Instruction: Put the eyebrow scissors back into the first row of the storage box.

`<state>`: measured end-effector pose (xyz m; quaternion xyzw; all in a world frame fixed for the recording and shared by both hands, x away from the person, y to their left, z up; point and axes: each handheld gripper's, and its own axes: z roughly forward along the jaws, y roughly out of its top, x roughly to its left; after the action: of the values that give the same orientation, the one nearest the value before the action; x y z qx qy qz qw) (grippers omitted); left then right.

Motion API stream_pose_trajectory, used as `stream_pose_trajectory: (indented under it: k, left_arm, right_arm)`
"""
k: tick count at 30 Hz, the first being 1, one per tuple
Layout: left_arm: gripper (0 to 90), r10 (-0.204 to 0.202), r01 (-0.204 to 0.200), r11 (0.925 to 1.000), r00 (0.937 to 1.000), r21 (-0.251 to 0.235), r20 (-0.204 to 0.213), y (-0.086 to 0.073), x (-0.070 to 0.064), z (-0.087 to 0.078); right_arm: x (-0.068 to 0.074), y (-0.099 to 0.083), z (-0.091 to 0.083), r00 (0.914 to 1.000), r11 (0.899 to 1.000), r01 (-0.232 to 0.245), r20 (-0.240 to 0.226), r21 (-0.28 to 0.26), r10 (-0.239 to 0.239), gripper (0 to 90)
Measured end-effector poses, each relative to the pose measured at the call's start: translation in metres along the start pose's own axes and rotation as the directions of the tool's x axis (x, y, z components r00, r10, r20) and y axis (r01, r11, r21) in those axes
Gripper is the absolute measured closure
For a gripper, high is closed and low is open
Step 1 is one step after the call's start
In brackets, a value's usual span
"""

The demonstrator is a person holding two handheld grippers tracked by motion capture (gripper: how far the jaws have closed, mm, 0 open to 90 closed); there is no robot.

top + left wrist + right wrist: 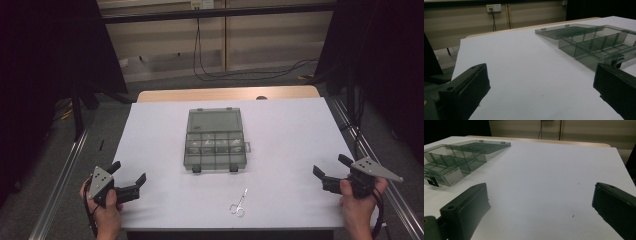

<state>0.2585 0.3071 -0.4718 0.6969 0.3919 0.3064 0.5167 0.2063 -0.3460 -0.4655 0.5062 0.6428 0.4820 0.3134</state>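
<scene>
With the left gripper [131,172] and right gripper [329,167] wide and empty, a clean start likely means approaching the scissors [238,204] low, clear of the open box [216,145].

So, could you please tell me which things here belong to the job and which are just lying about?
Job:
- open smoky transparent plastic compartment box
- small metal scissors
- left hand-held gripper, open
- right hand-held gripper, open

Lying about:
- black cables on the floor
</scene>
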Motion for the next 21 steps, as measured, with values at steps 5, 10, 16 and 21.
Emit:
stream_pose_trajectory:
  k: [5, 10, 16, 21]
  left_arm:
    - [0.1, -0.005, 0.005, 1.0, 1.0, -0.008, -0.001, 0.0, 0.0, 0.001]
    - [0.1, -0.01, 0.01, 0.9999, 0.9999, -0.008, 0.008, 0.0, 0.0, 0.001]
    - [0.1, -0.004, 0.004, 1.0, 1.0, 0.006, -0.006, 0.0, 0.0, 0.001]
    - [0.1, 0.001, -0.001, 1.0, 1.0, 0.008, -0.01, -0.001, -0.001, 0.002]
  right_arm:
    - [0.003, 0.003, -0.001, 0.9999, 1.0, 0.008, -0.008, -0.008, -0.008, 0.2]
    - [0.016, 0.013, -0.004, 0.9969, 0.999, 0.038, -0.069, -0.012, -0.038, 0.2]
    - [0.035, 0.024, 0.0, 0.9878, 0.995, 0.095, -0.125, 0.013, -0.092, 0.1]
    - [0.059, 0.034, 0.004, 0.971, 0.992, 0.127, -0.208, 0.028, -0.118, 0.0]
